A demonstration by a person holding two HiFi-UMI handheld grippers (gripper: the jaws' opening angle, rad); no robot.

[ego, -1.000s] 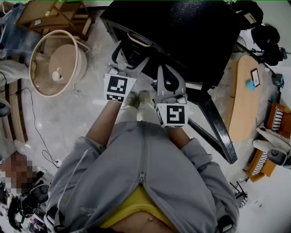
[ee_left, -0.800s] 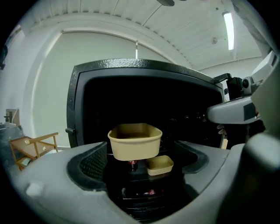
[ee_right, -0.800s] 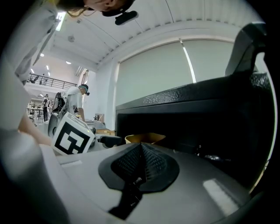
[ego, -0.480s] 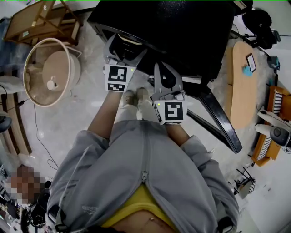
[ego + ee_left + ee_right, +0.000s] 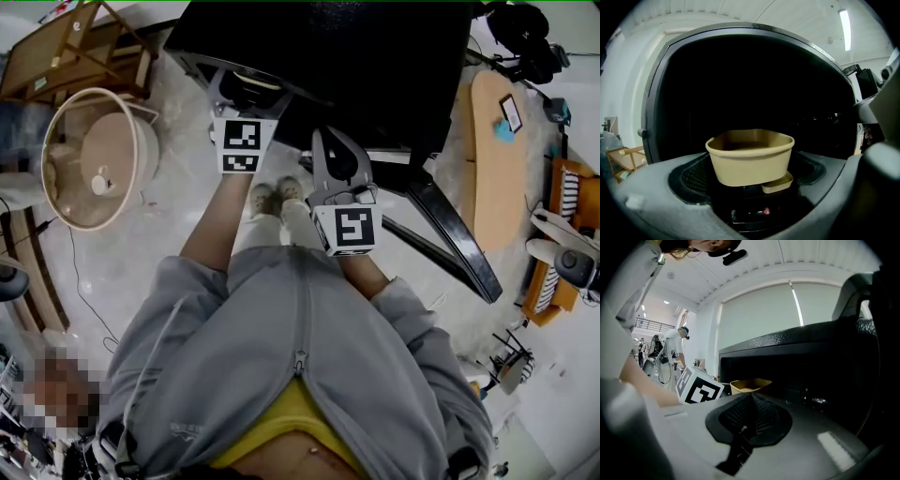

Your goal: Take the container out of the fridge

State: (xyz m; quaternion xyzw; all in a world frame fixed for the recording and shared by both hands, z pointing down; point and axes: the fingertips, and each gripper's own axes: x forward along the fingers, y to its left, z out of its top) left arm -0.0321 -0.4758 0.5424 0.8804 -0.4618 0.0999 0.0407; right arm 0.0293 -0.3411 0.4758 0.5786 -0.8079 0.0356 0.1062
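The tan container (image 5: pixel 750 161) stands inside the dark open fridge (image 5: pixel 375 56), on top of a small tan tray (image 5: pixel 777 183). My left gripper (image 5: pixel 246 94) reaches into the fridge mouth. Its jaws are opening, and the container sits between them with a gap on each side. My right gripper (image 5: pixel 330 150) hangs just outside the fridge, to the right of the left one, with its pads (image 5: pixel 750 404) pressed together on nothing. From the right gripper view the container (image 5: pixel 750 384) shows beyond the left gripper's marker cube (image 5: pixel 698 389).
The black fridge door (image 5: pixel 450 244) stands open to the right. A round wooden basket (image 5: pixel 94 155) and a wooden rack (image 5: pixel 66 47) sit on the floor at left. A wooden table (image 5: pixel 497 150) lies at right. People (image 5: pixel 670 352) stand far off.
My left gripper has pushed farther into the fridge, and its jaws have spread wider. The right gripper has moved forward slightly with it.
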